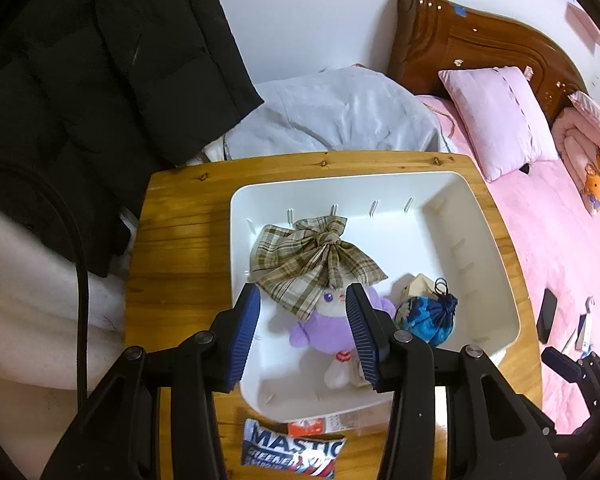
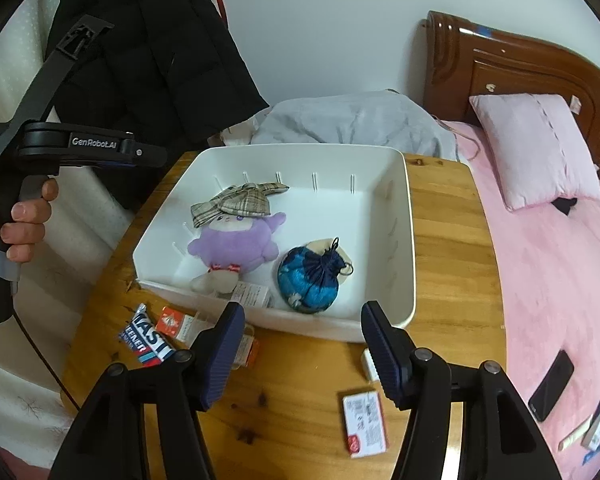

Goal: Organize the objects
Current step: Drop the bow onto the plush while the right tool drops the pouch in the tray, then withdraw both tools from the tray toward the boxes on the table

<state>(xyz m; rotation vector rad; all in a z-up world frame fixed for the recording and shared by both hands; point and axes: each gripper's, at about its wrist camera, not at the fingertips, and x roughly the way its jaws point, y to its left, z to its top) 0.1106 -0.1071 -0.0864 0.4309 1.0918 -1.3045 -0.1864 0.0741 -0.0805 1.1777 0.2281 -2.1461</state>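
A white bin (image 1: 480, 216) (image 2: 404, 240) stands on a wooden table (image 1: 172, 248) (image 2: 440, 240). In it lie a purple plush (image 1: 320, 324) (image 2: 232, 240) wearing a plaid bow (image 1: 316, 260) (image 2: 236, 200), and a blue drawstring pouch (image 1: 424, 316) (image 2: 308, 280). My left gripper (image 1: 302, 334) is open and empty, hovering above the plush. My right gripper (image 2: 302, 354) is open and empty over the table in front of the bin. A blue Mastic packet (image 1: 292, 452) (image 2: 146, 340), an orange packet (image 2: 172, 322) and a red-and-white box (image 2: 364, 424) lie on the table.
A black coat (image 1: 80, 80) (image 2: 148, 40) hangs at the left. A grey blanket (image 1: 332, 112) lies behind the table. A pink bed (image 2: 552, 280) with a pillow (image 2: 536, 148) and a phone (image 2: 552, 384) is at the right.
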